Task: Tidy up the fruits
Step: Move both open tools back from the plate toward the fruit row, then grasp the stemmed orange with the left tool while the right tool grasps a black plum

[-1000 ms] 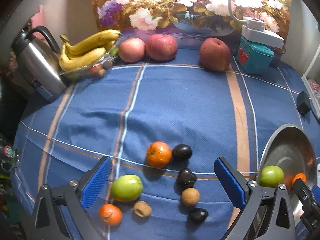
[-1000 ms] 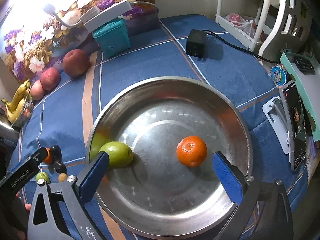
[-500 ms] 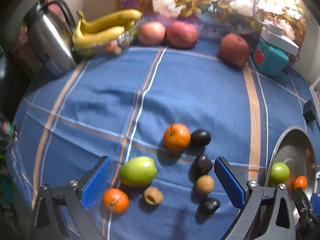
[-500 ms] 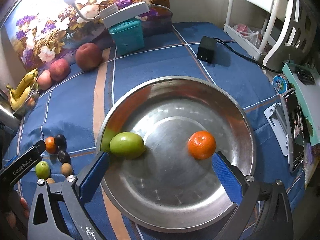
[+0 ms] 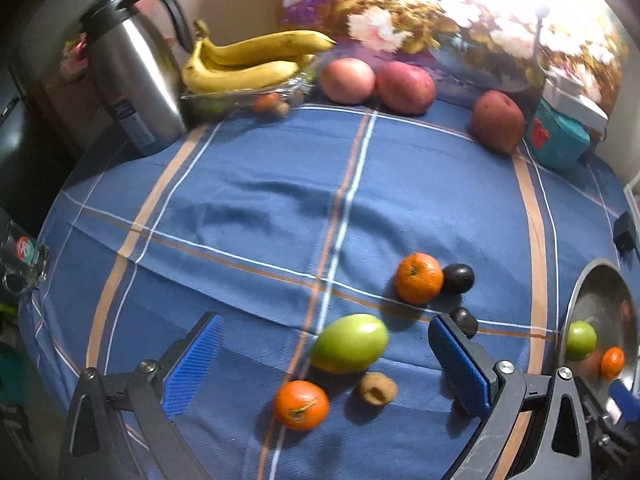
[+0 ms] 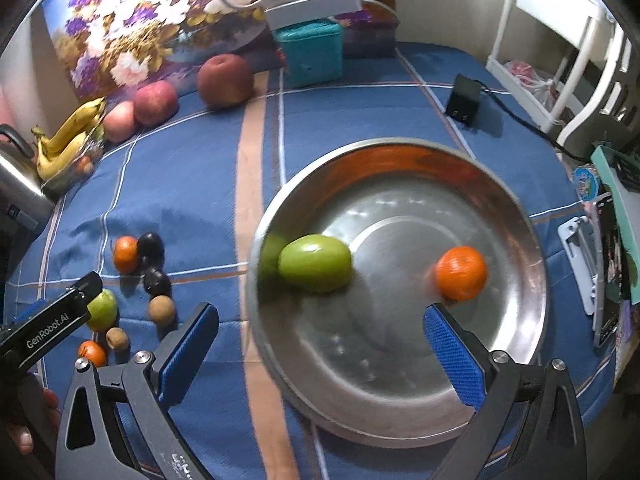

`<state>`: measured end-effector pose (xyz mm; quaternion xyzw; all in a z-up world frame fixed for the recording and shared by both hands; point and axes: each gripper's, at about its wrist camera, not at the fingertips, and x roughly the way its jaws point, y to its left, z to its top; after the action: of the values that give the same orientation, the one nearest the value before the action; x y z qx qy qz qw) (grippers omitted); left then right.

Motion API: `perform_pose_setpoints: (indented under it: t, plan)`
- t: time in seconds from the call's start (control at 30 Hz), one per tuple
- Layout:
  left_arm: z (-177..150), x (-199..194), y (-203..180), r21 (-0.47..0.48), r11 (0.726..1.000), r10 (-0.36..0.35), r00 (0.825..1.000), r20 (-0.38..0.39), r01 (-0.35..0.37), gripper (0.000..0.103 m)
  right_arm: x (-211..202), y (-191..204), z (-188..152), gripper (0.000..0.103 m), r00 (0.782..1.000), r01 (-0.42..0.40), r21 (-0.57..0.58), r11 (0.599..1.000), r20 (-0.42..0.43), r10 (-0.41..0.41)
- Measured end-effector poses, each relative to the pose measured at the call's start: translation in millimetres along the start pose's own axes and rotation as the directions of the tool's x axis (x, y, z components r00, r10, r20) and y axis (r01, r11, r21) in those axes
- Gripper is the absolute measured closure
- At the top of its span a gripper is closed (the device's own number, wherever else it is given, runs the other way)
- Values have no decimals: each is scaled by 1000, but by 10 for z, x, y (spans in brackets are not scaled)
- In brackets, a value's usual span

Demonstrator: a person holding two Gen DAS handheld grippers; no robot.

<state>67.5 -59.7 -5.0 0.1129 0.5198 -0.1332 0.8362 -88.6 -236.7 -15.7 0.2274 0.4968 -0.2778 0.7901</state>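
The metal bowl (image 6: 400,216) is taken as the landmark on the blue checked tablecloth (image 5: 260,208). Inside the bowl, a green fruit (image 6: 315,263) is seen against the left wall, and an orange mandarin (image 6: 461,273) is seen to the right of the middle; the two are well apart. The right gripper (image 6: 320,354) is held above the near rim of the bowl, its blue pads (image 6: 454,360) are spread wide, and nothing is held between them. To the left of the bowl, a group of loose fruits is laid on the cloth: a second green fruit (image 5: 349,343), a mandarin (image 5: 419,278) touching a dark plum (image 5: 458,278), another dark plum (image 5: 464,321), a lower mandarin (image 5: 301,404) and a small brown fruit (image 5: 377,388). The left gripper (image 5: 326,364) is held over this group, also wide open and empty, with the green fruit, the lower mandarin and the brown fruit seen between its fingers. Far behind the bowl, at the back edge of the table, three red apples (image 5: 406,87) are placed along a flower painting (image 5: 440,20), with bananas (image 5: 248,64) and a steel kettle (image 5: 132,80) further to the left. A teal box (image 6: 314,54) is placed directly behind the bowl.
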Motion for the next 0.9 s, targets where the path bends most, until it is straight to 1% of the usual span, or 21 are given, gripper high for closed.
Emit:
perform_pose_setpoints:
  t: [0.2,0.3,0.37,0.43,0.53,0.67,0.77,0.9]
  plan:
    - [26,-112,303,-70,998,-1,1000,28,3,0,-17,260,-46,1,997,-80,-33,996,-11,79]
    - [13,-123,409,-103,994,-21,999,29,24,0,-58,384,-55,1,993,-116,-55,992,-5,116]
    - [2,-117,468,-116,993,-34,999,22,36,0,-83,474,-64,1,990,-140,-67,988,-3,140]
    - [-15,-113,488,-109,993,-34,999,15,36,0,-105,545,-73,1,987,-160,-75,984,0,161]
    - [-51,-81,507,-107,992,-64,998,-15,62,0,-148,647,-85,1,983,-184,-93,978,11,186]
    - [-98,-20,510,-113,990,-93,994,-52,87,0,-177,769,-110,1,980,-196,-125,973,19,200]
    - [-140,59,495,-114,989,-103,990,-96,92,0,-134,821,-134,1,980,-196,-141,970,5,198]
    - [-197,181,488,-135,986,-120,980,-156,99,2,-11,852,-181,1,982,-190,-149,970,-34,187]
